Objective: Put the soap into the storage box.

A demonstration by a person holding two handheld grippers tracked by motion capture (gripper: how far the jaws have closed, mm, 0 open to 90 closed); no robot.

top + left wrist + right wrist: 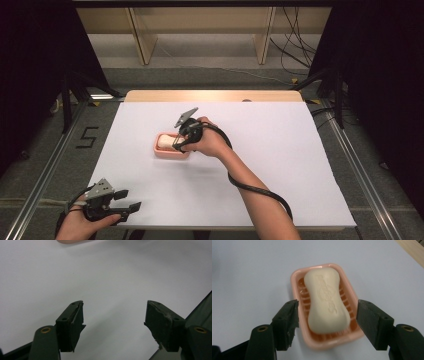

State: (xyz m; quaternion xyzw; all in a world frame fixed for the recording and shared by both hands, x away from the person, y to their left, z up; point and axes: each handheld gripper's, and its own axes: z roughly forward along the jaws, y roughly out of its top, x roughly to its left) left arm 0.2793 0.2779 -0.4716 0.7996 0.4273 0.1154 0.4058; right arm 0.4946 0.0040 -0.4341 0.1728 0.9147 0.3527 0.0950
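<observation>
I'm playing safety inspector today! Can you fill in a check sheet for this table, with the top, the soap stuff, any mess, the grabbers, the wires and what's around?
Surface: white table top, bare, with a wooden strip at the far edge.
Job's things: cream soap bar lies in the pink soap dish, near the table's middle.
Clutter: nothing seen.
Grippers: right gripper open, jaws standing either side of the dish, pads not pressing; left gripper open, nothing between its jaws, at the near left corner.
Cables: black cable trails along the right forearm; loose wires on the floor beyond.
Surroundings: wooden frame legs, dark curtains, grey floor.
</observation>
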